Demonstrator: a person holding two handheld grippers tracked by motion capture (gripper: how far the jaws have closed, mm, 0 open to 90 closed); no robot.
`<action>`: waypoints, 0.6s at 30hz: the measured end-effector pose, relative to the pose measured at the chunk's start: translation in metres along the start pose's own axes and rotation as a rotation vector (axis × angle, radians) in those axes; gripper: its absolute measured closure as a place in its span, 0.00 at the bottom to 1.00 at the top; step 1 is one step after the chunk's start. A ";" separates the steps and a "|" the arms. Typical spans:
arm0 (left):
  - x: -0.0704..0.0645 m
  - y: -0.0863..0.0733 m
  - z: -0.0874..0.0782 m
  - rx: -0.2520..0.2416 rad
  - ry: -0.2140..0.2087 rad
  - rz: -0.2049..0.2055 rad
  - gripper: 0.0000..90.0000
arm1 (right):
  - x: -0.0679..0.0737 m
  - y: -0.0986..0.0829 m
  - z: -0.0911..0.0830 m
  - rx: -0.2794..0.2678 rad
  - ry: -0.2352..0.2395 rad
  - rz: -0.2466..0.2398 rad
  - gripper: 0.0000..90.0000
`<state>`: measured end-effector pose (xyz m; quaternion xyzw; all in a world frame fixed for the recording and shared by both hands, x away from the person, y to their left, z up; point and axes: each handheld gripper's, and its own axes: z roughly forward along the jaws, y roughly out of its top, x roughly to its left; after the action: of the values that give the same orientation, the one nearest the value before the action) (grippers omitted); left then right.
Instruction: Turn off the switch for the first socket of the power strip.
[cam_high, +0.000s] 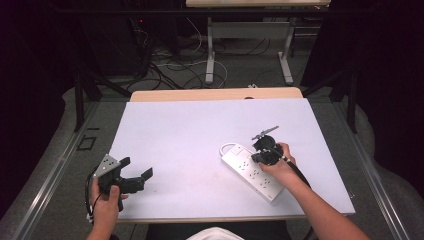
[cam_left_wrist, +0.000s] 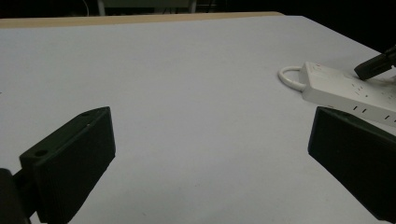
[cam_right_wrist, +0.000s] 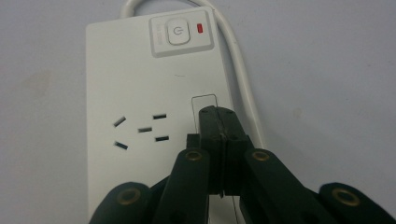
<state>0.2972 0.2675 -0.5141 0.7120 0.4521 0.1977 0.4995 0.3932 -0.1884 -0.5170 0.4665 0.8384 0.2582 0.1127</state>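
A white power strip (cam_high: 248, 171) lies on the right half of the white table top (cam_high: 190, 130), its cord looped at the far end. My right gripper (cam_high: 259, 158) is shut and its tips rest over the strip (cam_right_wrist: 140, 79), beside a socket and below the power button (cam_right_wrist: 177, 32) with its red light. Nothing shows between those jaws (cam_right_wrist: 219, 119). My left gripper (cam_high: 136, 167) is held near the table's front left edge, wide open and empty (cam_left_wrist: 210, 154). From there the strip (cam_left_wrist: 345, 91) lies off to the right, with the right gripper's tip (cam_left_wrist: 376, 65) above it.
The white cord (cam_right_wrist: 245, 98) curves along the strip's right side. A wooden edge (cam_high: 215, 94) borders the table's far side. Beyond it, cables (cam_high: 175, 65) lie on the floor under another table's legs (cam_high: 210, 50).
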 end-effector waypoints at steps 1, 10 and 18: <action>0.000 0.000 0.000 0.000 0.001 0.000 0.01 | 0.000 0.000 0.000 -0.002 0.001 -0.002 1.00; 0.001 -0.001 -0.001 -0.001 0.005 -0.004 0.01 | 0.000 0.000 0.001 -0.024 0.005 -0.009 1.00; 0.000 -0.001 -0.001 -0.001 0.005 -0.001 0.01 | 0.003 0.004 -0.004 -0.076 0.017 0.005 0.95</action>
<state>0.2961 0.2683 -0.5143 0.7113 0.4534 0.1995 0.4988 0.3924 -0.1854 -0.5113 0.4617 0.8279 0.2940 0.1225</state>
